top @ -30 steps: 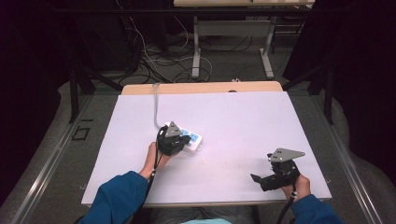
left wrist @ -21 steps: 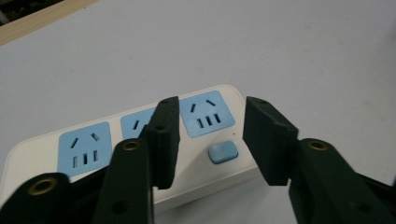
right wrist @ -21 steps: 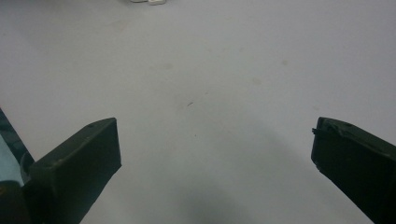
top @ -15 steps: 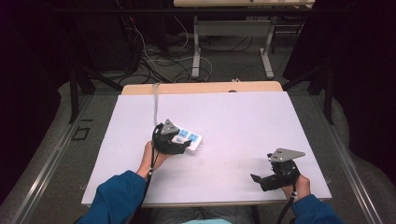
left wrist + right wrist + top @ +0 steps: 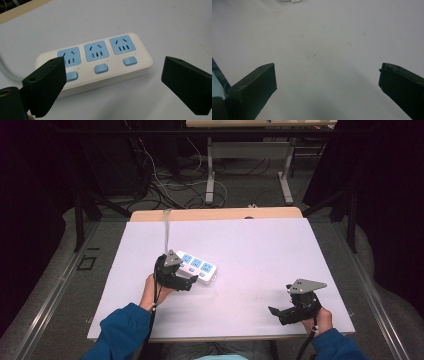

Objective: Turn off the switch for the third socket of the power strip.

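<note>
A white power strip (image 5: 198, 267) with three blue sockets and blue switches lies flat on the white tabletop (image 5: 260, 250), left of the middle. Its pale cable (image 5: 166, 227) runs to the far edge. My left gripper (image 5: 189, 281) sits at the strip's near left side. In the left gripper view the power strip (image 5: 100, 62) lies just beyond the left gripper (image 5: 112, 85). The jaws have just been opening and stand wide, with neither pad pressing on the strip. My right gripper (image 5: 280, 314) rests near the front right corner. In its own view the right gripper (image 5: 327, 87) is open over bare tabletop.
A wooden strip (image 5: 215, 214) borders the table's far edge. Beyond it, loose cables (image 5: 165, 180) and metal table legs (image 5: 210, 175) stand on the floor. A dark rail (image 5: 55, 290) runs along the table's left side.
The left gripper has drawn back slightly toward the near left and its jaws have spread apart. More of the power strip now shows. The right gripper has stayed put.
</note>
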`<action>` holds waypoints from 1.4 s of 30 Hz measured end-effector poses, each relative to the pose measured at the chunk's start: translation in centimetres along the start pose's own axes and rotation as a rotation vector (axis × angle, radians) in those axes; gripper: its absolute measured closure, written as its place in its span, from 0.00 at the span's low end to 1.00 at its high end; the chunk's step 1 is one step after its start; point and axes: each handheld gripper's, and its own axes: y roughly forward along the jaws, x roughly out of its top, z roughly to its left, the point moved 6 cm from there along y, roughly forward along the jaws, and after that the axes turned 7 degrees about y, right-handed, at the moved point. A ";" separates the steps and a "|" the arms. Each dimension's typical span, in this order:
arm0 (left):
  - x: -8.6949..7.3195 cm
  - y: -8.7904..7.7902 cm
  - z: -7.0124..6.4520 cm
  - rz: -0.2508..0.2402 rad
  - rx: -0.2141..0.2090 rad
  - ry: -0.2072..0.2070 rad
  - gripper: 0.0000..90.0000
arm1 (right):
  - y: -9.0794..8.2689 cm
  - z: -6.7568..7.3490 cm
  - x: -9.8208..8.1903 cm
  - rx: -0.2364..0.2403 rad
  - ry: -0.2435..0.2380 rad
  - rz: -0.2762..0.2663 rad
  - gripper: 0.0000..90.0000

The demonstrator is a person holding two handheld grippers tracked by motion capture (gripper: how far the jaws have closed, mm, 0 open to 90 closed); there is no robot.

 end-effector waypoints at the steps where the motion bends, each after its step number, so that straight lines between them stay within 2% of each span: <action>1: -0.1 -0.2 0.0 0.005 0.001 -0.005 0.04 | 0.0 0.0 0.0 0.001 -0.002 0.001 0.01; 3: -0.2 -0.5 0.1 0.003 0.013 0.002 0.02 | 0.0 0.0 0.0 0.003 0.000 0.004 0.01; 4: -0.3 -0.6 0.1 0.004 0.012 -0.011 0.01 | 0.0 0.0 0.0 0.004 -0.001 0.004 0.01; 5: -0.3 -0.8 0.2 0.006 0.018 -0.002 0.01 | 0.0 0.0 0.0 0.004 0.000 0.003 0.01; 6: -0.3 -0.9 0.2 -0.001 0.019 -0.015 0.00 | 0.0 0.0 0.0 0.005 0.001 0.004 0.01; 7: -0.4 -1.1 0.2 0.012 0.017 -0.015 0.00 | 0.0 0.0 0.0 0.005 0.001 0.004 0.01; 8: -0.5 -1.2 0.3 0.005 0.023 -0.014 0.00 | 0.0 0.0 0.0 0.005 0.001 0.005 0.01; 19: -1.8 -2.9 -0.1 0.036 0.030 -0.015 0.00 | 0.1 0.0 0.0 0.002 0.006 -0.001 0.01; 24: -2.5 -3.9 -0.2 0.033 0.037 -0.032 0.00 | 0.1 0.0 0.0 0.006 -0.001 -0.001 0.01; 32: -3.6 -5.2 -0.3 0.050 0.048 -0.033 0.00 | 0.0 0.0 0.0 0.004 -0.001 0.000 0.01; 42: -4.6 -6.2 -0.3 0.054 0.056 -0.045 0.00 | 0.0 0.0 0.0 0.004 -0.002 0.001 0.01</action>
